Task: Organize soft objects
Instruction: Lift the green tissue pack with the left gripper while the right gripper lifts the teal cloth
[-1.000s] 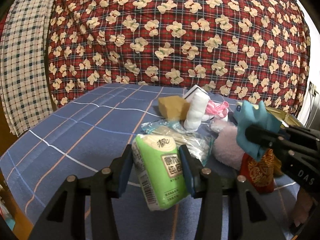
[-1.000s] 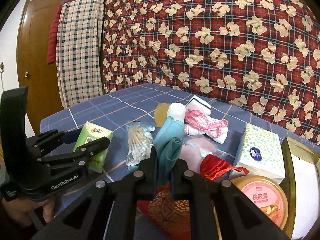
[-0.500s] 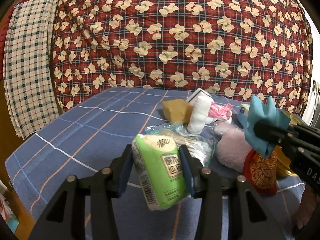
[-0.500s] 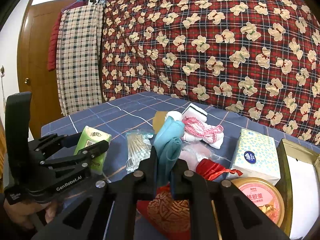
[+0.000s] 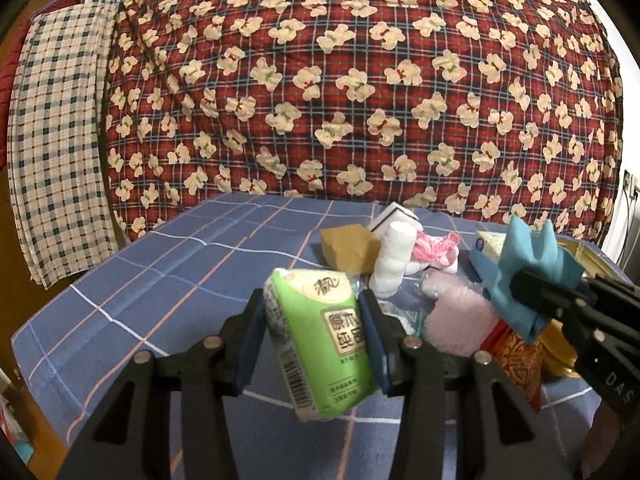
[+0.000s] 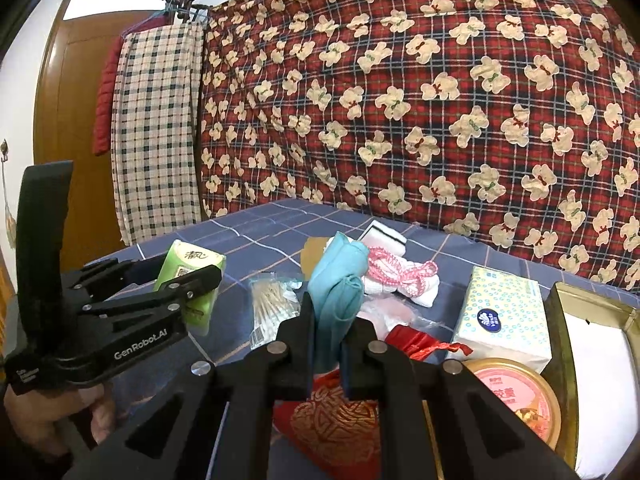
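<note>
Right now my left gripper [image 5: 316, 344] is clamped on the green tissue pack [image 5: 320, 340] — my right gripper [image 6: 326, 332] pinches the teal cloth [image 6: 338, 284], both above the blue tablecloth [image 5: 160, 280].

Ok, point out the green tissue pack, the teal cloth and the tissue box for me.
Green tissue pack [image 5: 328, 336], left wrist view, front label.
Teal cloth [image 6: 338, 280], right wrist view, fold above the tool.
Tissue box [image 6: 504, 312], right wrist view, top face.
</note>
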Available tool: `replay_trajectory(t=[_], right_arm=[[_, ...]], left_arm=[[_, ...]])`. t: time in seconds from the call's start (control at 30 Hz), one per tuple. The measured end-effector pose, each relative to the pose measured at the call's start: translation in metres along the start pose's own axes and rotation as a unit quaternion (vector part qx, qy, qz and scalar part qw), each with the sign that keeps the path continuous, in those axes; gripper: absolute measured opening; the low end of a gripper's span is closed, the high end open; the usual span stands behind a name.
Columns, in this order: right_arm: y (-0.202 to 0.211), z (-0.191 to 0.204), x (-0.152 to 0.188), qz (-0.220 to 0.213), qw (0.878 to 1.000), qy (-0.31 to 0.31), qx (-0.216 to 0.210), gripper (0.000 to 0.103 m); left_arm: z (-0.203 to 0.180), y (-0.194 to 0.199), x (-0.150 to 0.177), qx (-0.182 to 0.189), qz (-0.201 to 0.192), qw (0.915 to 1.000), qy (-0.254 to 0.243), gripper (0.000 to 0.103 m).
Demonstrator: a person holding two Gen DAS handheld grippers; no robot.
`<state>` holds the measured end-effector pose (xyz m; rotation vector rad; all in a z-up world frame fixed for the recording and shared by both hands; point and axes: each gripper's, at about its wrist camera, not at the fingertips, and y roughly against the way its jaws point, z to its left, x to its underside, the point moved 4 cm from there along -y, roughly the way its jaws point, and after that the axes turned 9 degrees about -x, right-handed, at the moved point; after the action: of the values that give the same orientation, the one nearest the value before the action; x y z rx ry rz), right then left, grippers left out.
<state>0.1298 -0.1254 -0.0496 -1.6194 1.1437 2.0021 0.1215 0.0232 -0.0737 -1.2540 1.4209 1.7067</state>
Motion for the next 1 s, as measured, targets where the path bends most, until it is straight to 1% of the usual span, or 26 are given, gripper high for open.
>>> replay_trajectory(t=[0.3,0.7,0.83,0.93,1.0], right_arm=[[0.007,0.000,-0.001,-0.018,1.000,-0.001,0.003,0.010],[0.013,-0.001,-0.002,-0.034,0.999,-0.002,0.008,0.010],[0.015,-0.001,-0.002,-0.039,0.999,-0.003,0.010,0.010],[0.016,-0.002,-0.003,-0.040,0.999,-0.003,0.012,0.011],[0.017,-0.002,-0.003,-0.043,0.999,-0.004,0.013,0.011]], left_arm=[[-0.004,0.007,-0.007,0.002,-0.030,0.9995,0.000,0.045],[-0.008,0.011,-0.016,0.005,-0.049,0.9988,0.004,0.045],[-0.007,0.017,-0.021,0.015,-0.052,0.9985,0.014,0.045],[-0.012,0.026,-0.028,0.015,-0.074,0.9971,0.007,0.045],[-0.014,0.027,-0.032,0.018,-0.079,0.9967,0.007,0.045]])
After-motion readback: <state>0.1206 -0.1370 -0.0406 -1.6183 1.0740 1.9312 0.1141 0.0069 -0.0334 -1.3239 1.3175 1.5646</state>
